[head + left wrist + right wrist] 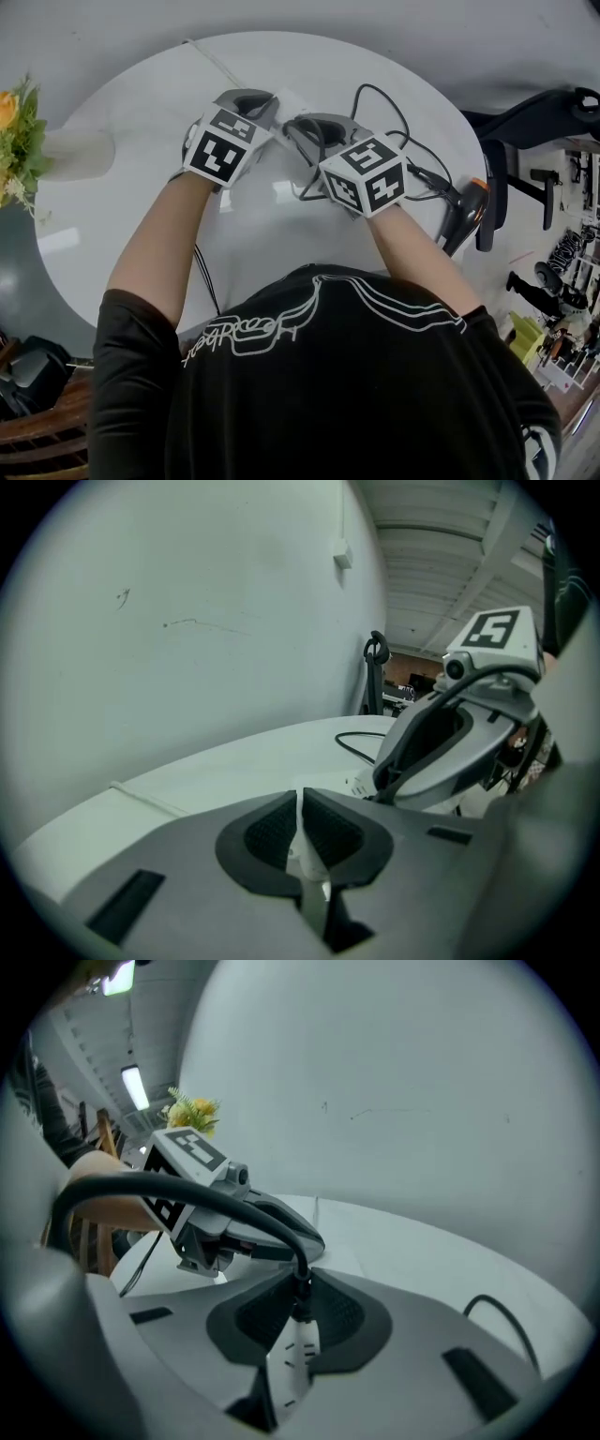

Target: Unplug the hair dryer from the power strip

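Closest to us, the right hand-held gripper has its jaws drawn nearly together round the black plug. The plug stands upright between them, on the white power strip just beneath the jaws and touching it. Just to the left of it, the left hand-held gripper has its pads pressed on a thin white edge of that same power strip, with only a sliver of gap between them. The two tips almost meet over the strip. From the plug, we see the black cord arch up and over towards the left hand-held gripper. Out beyond the right hand-held gripper it loops across the round white bench. Well off to the right of that hand-held gripper, the hair dryer, black with an orange band, lies near the bench's rim. Ahead of the left hand-held gripper, a thin white cable runs away to the far rim. Far to its left stands a bunch of yellow flowers.
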A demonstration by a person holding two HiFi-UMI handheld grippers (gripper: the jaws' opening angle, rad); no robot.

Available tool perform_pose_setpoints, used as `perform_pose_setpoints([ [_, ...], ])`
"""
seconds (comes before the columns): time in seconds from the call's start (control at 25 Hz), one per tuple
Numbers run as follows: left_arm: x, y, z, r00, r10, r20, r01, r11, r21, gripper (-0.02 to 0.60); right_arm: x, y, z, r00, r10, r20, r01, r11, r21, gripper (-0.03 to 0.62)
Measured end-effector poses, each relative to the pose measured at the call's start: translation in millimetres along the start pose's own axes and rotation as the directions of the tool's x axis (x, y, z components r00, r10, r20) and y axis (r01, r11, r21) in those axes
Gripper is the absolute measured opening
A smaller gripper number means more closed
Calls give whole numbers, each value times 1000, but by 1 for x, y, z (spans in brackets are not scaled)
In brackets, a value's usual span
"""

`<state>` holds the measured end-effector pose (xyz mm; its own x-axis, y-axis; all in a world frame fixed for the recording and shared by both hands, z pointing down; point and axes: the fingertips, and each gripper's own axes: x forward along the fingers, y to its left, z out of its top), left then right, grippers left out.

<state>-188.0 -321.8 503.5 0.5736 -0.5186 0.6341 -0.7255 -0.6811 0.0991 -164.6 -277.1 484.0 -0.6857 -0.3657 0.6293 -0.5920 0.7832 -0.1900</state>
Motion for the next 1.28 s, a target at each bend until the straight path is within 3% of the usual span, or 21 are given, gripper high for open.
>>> perform_pose_setpoints([
  [0.16,1,0,1,1000,-7,-2,7,1000,-13,20,0,9,0,999,-41,-28,32,968,-248,35],
  [0.24,1,0,2,1000,-3,7,3,1000,-11,20,0,13,1,998,-46,-35,33,952,-303,35],
  [0.32,1,0,1,1000,2,7,-1,1000,-9,20,1,13,1,999,-41,-32,30,957,-290,35],
  [0.52,0,-1,0,1000,-9,1,9,1000,-9,20,-2,2,0,1000,4,3,-4,996,-89,35],
  [0.64,0,-3,1,1000,-15,-1,15,1000,14,20,-5,-1,0,1000,9,14,-8,999,-39,34],
  [0.72,0,-2,1,1000,-15,-2,15,1000,15,20,-5,0,2,1000,0,14,1,998,-70,32],
  [0.92,1,-2,0,1000,-12,-4,12,1000,-2,20,-6,12,3,999,-44,-11,39,955,-294,28],
  [1.04,1,-2,1,1000,-15,-9,14,1000,-6,20,-6,13,2,999,-47,-17,39,943,-330,28],
  [1.12,1,-3,0,1000,-17,-12,17,1000,-7,20,-6,10,1,1000,-28,-10,24,963,-267,28],
  [1.2,1,-2,0,1000,-13,-10,13,1000,-2,20,-6,2,1,1000,7,20,-4,994,-109,28],
  [1.28,1,-2,0,1000,-9,-5,9,1000,-3,20,-7,-2,2,999,28,43,-28,1000,8,28],
])
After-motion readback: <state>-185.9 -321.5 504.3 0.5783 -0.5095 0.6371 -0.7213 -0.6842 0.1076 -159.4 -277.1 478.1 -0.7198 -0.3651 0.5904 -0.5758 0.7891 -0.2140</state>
